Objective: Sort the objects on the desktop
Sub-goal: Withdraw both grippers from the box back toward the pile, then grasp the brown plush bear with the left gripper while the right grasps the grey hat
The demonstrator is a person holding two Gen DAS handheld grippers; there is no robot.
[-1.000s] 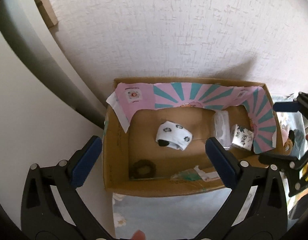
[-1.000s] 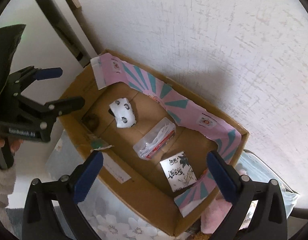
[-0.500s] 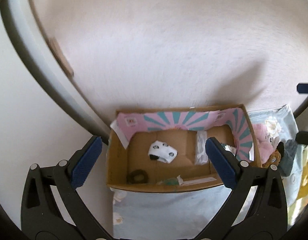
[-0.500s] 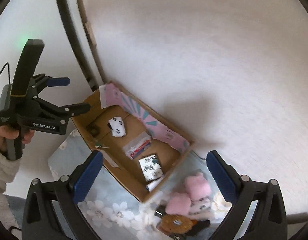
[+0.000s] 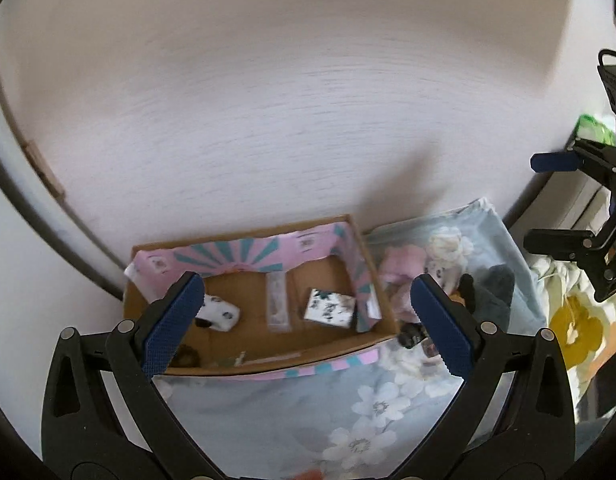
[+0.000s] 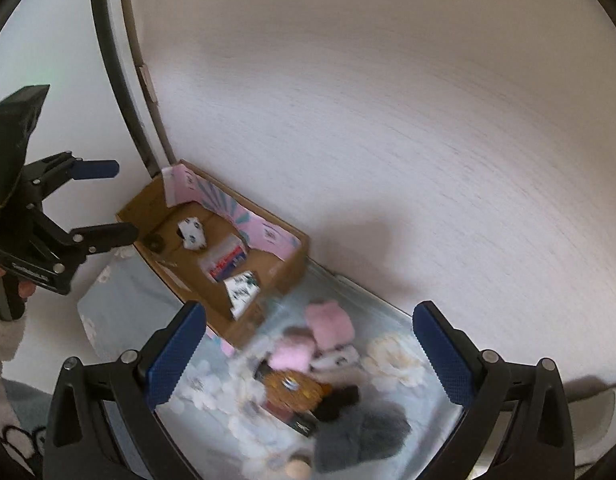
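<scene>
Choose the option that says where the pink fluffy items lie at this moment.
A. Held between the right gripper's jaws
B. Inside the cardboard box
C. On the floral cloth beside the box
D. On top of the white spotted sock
C. The pink fluffy items rest on the floral cloth, outside the cardboard box; both grippers are open and empty.

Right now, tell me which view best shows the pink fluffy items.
Right wrist view: both pink fluffy items lie open on the floral cloth. The left wrist view shows them blurred, partly behind a finger.
</scene>
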